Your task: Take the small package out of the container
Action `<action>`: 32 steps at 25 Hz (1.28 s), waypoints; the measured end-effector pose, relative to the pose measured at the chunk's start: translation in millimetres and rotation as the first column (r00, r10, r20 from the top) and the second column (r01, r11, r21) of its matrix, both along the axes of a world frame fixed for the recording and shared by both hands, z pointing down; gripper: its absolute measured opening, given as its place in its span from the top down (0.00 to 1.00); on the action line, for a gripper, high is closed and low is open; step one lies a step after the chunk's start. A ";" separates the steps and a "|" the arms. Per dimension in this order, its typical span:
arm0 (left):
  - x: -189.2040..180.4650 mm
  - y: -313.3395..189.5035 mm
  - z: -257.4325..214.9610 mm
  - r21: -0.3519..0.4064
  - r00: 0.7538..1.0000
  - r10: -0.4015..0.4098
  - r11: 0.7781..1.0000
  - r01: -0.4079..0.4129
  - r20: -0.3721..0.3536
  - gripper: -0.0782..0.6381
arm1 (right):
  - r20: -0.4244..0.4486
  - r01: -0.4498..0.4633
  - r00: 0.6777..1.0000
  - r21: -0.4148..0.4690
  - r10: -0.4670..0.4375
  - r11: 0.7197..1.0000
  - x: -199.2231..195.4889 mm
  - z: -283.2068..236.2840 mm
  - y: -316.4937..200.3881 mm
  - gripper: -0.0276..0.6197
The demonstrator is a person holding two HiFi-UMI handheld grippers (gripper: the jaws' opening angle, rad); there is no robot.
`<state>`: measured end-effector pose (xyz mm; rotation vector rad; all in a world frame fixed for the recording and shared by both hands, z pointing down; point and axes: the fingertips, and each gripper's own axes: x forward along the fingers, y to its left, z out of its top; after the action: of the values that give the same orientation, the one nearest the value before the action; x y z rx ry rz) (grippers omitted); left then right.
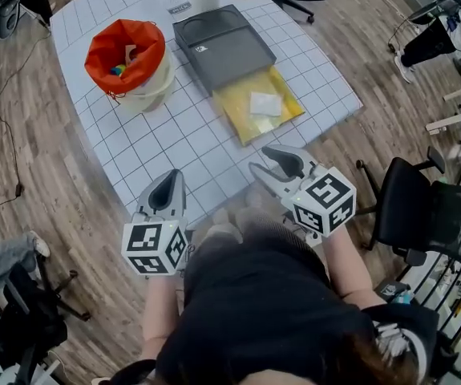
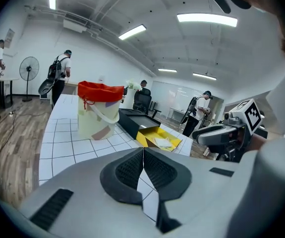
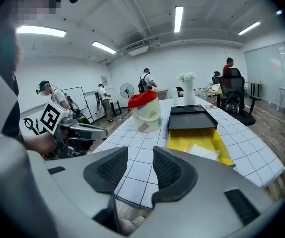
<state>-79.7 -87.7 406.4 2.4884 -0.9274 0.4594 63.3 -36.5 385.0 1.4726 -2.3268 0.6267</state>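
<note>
Right gripper point(image 3: 140, 157) stood spread and empty over the near edge of the table point(image 1: 174, 139); left gripper point(image 2: 143, 155) was pressed together. Small package point(image 1: 265, 103) lay in the yellow container point(image 1: 242, 127) ahead; the step called for reaching forward and pinching one edge.

Left tongs point(image 2: 143, 155) closed (nothing between); beyond, white bucket point(image 2: 98, 120) beside black container point(image 2: 136, 121).

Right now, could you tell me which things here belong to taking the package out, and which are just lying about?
Job in hand:
small white package, lying in the yellow container
right gripper, open and empty
left gripper, shut and empty

Lying about:
white bucket with red liner
dark grey tray
vase of flowers
</note>
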 end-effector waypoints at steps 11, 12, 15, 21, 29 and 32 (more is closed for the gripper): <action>15.5 -35.7 10.1 -0.033 0.991 -0.119 0.992 0.121 0.062 0.85 | -0.113 0.121 0.986 -0.050 -0.125 0.991 56.9 16.2 -60.7 0.65; 20.9 -39.6 9.8 -0.036 0.989 -0.132 0.990 0.134 0.066 0.85 | -0.124 0.135 0.982 -0.061 -0.142 0.989 64.7 18.6 -67.4 0.65; 36.9 -50.2 9.1 -0.046 0.983 -0.168 0.984 0.172 0.077 0.85 | -0.147 0.181 0.970 -0.094 -0.193 0.979 83.3 25.8 -85.9 0.64; 69.6 -71.6 14.3 -0.060 0.973 -0.214 0.974 0.220 0.088 0.85 | -0.195 0.288 0.928 -0.162 -0.316 0.944 107.7 46.8 -113.7 0.65; 82.1 -78.0 33.5 -0.111 0.948 -0.285 0.947 0.301 0.140 0.85 | -0.246 0.430 0.827 -0.303 -0.505 0.851 113.0 84.7 -131.4 0.64; 81.9 -78.3 39.3 -0.127 0.938 -0.311 0.935 0.330 0.152 0.85 | -0.248 0.448 0.804 -0.345 -0.540 0.825 112.5 97.5 -136.9 0.64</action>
<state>2.3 -166.0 445.7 2.1379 -1.2750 0.5615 175.8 -173.4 482.5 0.7181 -2.1200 0.4714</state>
